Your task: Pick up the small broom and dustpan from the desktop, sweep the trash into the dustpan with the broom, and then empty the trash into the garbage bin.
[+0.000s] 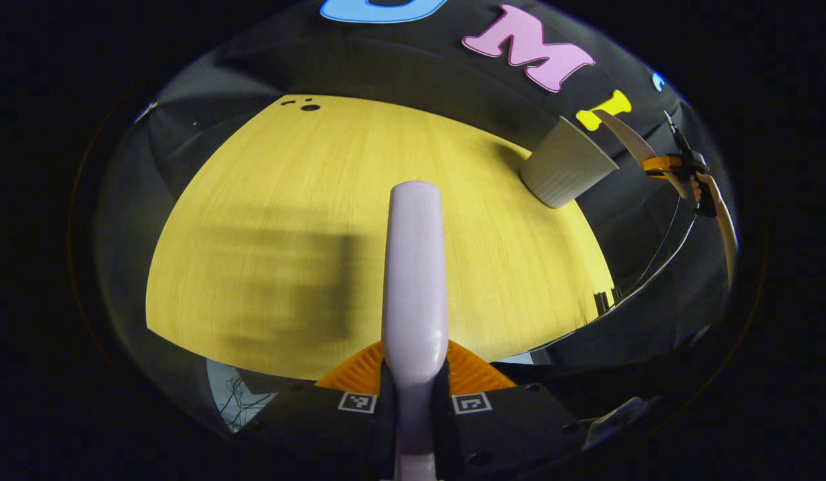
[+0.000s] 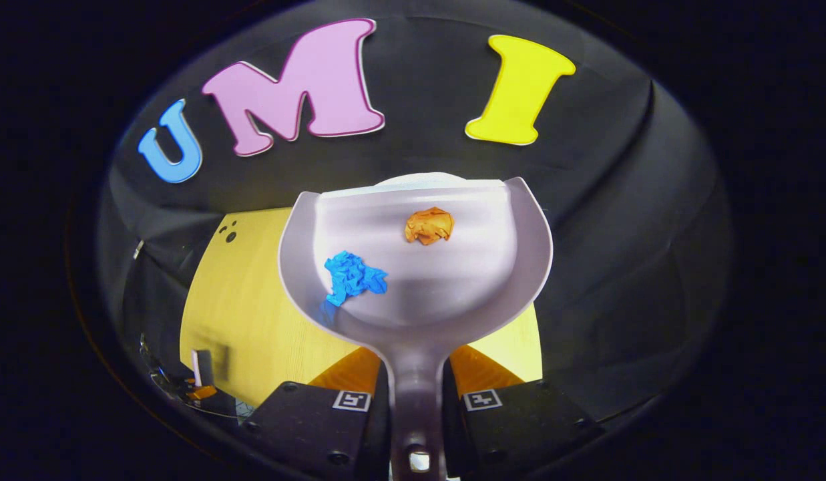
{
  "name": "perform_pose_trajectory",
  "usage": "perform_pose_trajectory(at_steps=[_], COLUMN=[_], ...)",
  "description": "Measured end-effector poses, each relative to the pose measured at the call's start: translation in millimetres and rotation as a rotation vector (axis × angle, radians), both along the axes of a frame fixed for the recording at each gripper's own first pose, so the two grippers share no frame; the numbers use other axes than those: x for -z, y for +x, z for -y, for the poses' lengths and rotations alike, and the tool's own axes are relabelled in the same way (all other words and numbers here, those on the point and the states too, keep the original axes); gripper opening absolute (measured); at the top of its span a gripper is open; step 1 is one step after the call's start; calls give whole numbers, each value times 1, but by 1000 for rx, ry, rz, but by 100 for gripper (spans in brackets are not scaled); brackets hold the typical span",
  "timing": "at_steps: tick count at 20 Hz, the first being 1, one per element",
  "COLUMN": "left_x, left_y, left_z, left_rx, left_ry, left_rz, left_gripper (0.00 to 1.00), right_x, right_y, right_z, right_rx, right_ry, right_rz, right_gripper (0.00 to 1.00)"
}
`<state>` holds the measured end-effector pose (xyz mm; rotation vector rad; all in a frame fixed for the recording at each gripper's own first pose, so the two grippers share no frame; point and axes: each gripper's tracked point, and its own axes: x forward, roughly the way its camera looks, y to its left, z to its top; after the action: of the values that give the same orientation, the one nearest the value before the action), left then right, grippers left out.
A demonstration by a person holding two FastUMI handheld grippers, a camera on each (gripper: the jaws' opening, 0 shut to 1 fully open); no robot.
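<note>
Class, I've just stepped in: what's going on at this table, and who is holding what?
A person works two handheld tongs. The right tongs are shut on the dustpan handle; in the pan lie a blue paper wad and an orange paper wad, so the sweeping looks done. The left tongs grip the small broom by its handle above the yellow desktop. A pale garbage bin stands at the desktop's far edge. Emptying remains.
</note>
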<state>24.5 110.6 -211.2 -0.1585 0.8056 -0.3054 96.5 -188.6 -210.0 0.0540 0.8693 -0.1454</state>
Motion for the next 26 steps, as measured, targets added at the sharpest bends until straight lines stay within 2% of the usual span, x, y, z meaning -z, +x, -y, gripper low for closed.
perform_pose_trajectory(at_steps=[1, 5, 7, 9, 12, 15, 22, 26], left_x=[-2, -12, -13, -11, -3, -3, -8, -5], left_y=[1, 6, 6, 4, 6, 12, 18, 21], left_z=[-5, -13, -10, -7, -3, -2, -3, -2], left_rx=[-12, -51, -77, -109, -129, -136, -162, -168], left_ry=[4, -3, -50, -90, -72, -60, -69, -54], left_rz=[2, 13, -5, -18, -30, -27, -25, -37], left_gripper=[27, 27, 25, 27, 27, 27, 27, 28], right_x=[4, 15, 16, 13, 11, 6, 3, -8], right_y=[5, 16, 18, 17, 22, 26, 29, 33], right_z=[6, 31, 38, 42, 52, 63, 78, 77], right_rx=[16, 67, 71, 34, -32, -49, -154, -220], right_ry=[-12, -73, -138, -242, -399, -550, -915, -1059], right_rz=[-10, -42, -37, -31, 3, 55, 43, 88], right_gripper=[35, 35, 35, 35, 35, 35, 35, 35])
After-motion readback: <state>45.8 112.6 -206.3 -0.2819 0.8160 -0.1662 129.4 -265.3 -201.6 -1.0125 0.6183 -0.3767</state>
